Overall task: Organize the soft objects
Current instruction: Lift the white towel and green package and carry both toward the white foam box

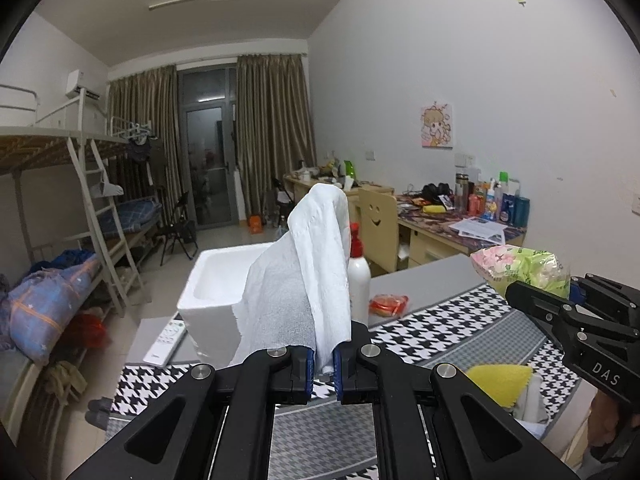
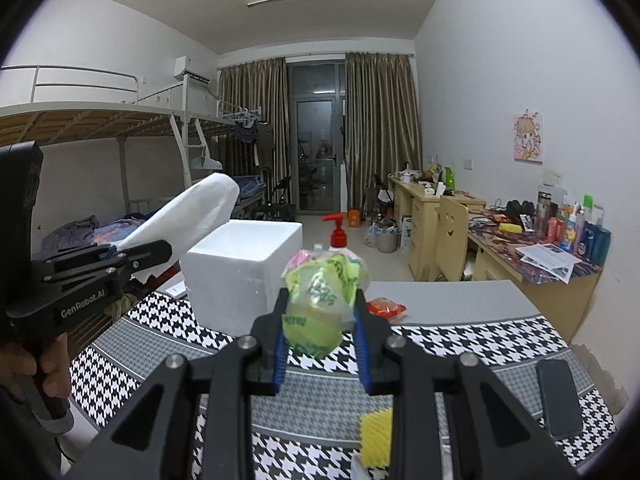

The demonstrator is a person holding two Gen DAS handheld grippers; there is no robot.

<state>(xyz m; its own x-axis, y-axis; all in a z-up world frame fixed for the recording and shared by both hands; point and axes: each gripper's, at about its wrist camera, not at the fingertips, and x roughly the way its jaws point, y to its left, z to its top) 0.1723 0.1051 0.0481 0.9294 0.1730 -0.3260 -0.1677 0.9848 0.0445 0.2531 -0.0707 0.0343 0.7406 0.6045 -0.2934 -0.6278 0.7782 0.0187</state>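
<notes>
Two grippers are raised above the houndstooth-cloth table (image 2: 500,332): the left gripper (image 1: 323,364) pinches a white crumpled paper towel (image 1: 304,280), the right gripper (image 2: 320,350) clamps a green-and-pink plastic tissue pack (image 2: 324,296). A white foam box (image 2: 244,272) sits at the table's far left edge.

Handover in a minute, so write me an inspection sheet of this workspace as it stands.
Surface: table with a houndstooth cloth over its near part.
Job's things: white towel and green tissue pack, both held off the table; open white foam box on the table.
Clutter: pump bottle, red packet, yellow sponge, dark phone, remote.
Grippers: left claw shut on the towel; right claw shut on the tissue pack.
Cables: nothing seen.
Surroundings: bunk beds, cluttered desks, curtained glass door.
</notes>
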